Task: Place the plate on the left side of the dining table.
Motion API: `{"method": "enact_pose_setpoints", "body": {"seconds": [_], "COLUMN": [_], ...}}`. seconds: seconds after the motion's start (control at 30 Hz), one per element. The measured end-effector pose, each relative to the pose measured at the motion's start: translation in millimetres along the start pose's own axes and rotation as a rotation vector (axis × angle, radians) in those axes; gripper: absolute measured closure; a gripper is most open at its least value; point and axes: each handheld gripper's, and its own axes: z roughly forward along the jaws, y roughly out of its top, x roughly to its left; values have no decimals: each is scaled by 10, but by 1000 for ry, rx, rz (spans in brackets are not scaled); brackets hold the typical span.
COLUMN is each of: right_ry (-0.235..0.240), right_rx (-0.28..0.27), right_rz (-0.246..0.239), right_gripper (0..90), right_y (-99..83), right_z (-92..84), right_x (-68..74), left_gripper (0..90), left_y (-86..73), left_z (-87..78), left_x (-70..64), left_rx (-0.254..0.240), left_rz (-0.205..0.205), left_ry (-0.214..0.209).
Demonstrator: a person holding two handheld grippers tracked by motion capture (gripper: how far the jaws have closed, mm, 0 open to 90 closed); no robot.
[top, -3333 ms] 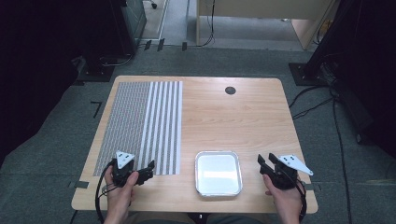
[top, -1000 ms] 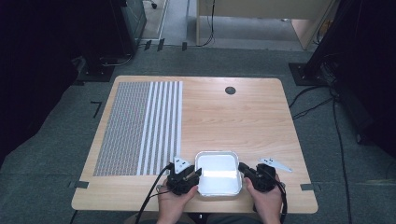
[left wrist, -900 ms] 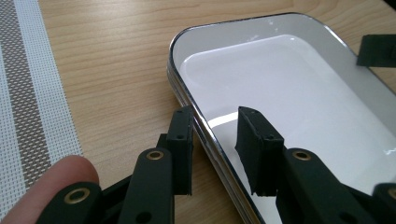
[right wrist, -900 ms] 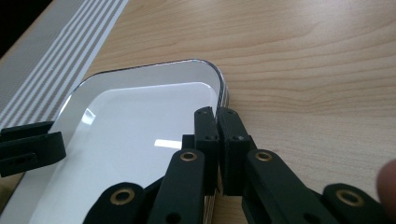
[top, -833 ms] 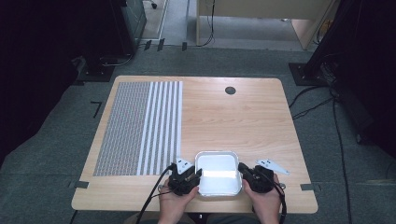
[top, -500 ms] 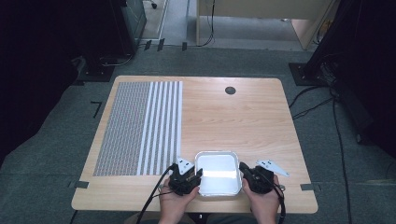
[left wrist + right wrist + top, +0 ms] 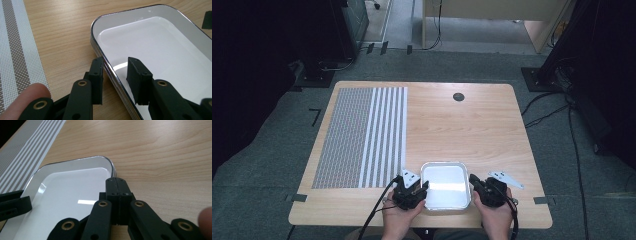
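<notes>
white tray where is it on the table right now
In the high view the white tray sits at the table's near edge, just right of the striped mat, between the left gripper and the right gripper.

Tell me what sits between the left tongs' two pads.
The tray's left rim: in the left gripper view one pad stands outside it over the table, the other inside over the white floor, neither pressing it yet; they have just been closing.

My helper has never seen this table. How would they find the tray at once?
On the light wooden table, look at the near edge, right of the grey-and-white striped woven mat. There sits a white rounded-rectangle enamel tray between the left gripper and right gripper. It alone is glossy, with a thin dark rim.
</notes>
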Motion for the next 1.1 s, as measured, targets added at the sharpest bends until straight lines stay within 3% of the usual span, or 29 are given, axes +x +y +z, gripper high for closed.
{"method": "enact_pose_setpoints", "body": {"seconds": [0.23, 0.27, 0.5, 0.63, 0.77, 0.9, 0.97, 1.1], "right_ry": [30, 61, 65, 101, 169, 142, 144, 197], "right_rx": [11, 17, 39, 11, 47, -2, 14, 63], "right_rz": [30, 59, 62, 98, 124, 156, 179, 223], "right_gripper": [900, 875, 865, 888, 876, 863, 861, 860], "right_y": [-2, 2, -20, 5, -7, 11, 14, -2], "right_z": [9, 18, 48, -5, 24, -9, 4, 46], "right_x": [-32, -57, -56, -72, -73, -131, -188, -237], "left_gripper": [662, 659, 648, 644, 638, 638, 640, 639], "left_y": [5, 5, 3, 3, 7, 6, 7, 8], "left_z": [1, 1, 5, 8, 7, -2, 3, 4], "left_x": [-6, -9, -11, -8, -1, 5, 5, 5], "left_rx": [-1, -1, 1, 2, 2, 2, 1, 0], "left_rz": [1, 5, 5, 4, 0, -1, -3, -4], "left_ry": [0, 1, 1, -1, -7, -11, -13, -12]}}
